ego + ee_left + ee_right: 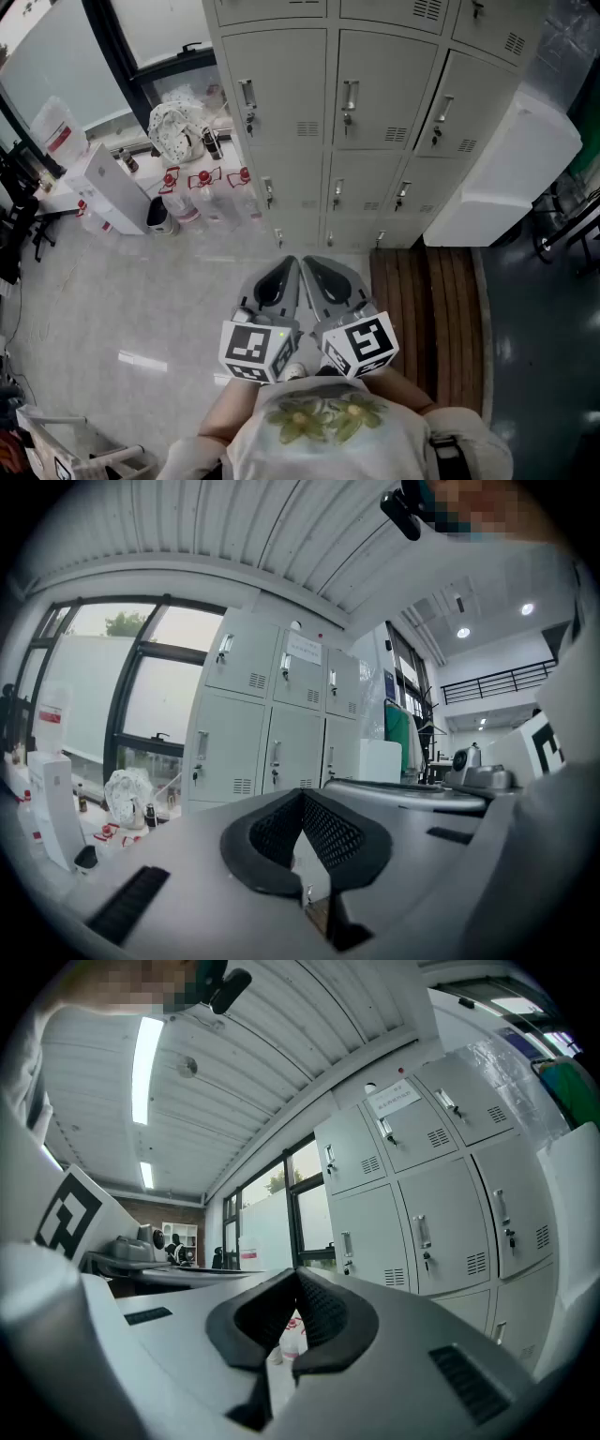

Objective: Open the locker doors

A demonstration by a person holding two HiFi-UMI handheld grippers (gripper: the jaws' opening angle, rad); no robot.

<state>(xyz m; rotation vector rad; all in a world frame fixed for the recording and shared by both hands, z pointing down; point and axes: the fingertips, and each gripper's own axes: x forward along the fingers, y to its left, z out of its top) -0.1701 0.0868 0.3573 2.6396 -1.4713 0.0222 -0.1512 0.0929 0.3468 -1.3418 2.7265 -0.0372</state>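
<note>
Facing lockers (375,94) with an illegible notice (392,1099), left tongs (302,797) and right tongs (296,1277) together, empty

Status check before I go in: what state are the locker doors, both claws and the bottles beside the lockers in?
locker doors: every one in view closed.
left claw: shut, nothing in it, short of the lockers.
right claw: shut, nothing in it, short of the lockers.
bottles: upright, red caps on.

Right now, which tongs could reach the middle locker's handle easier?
Probably right, barely: the left tongs and right tongs are shut, side by side, far from the lockers, but the right sits more directly under that handle.
</note>
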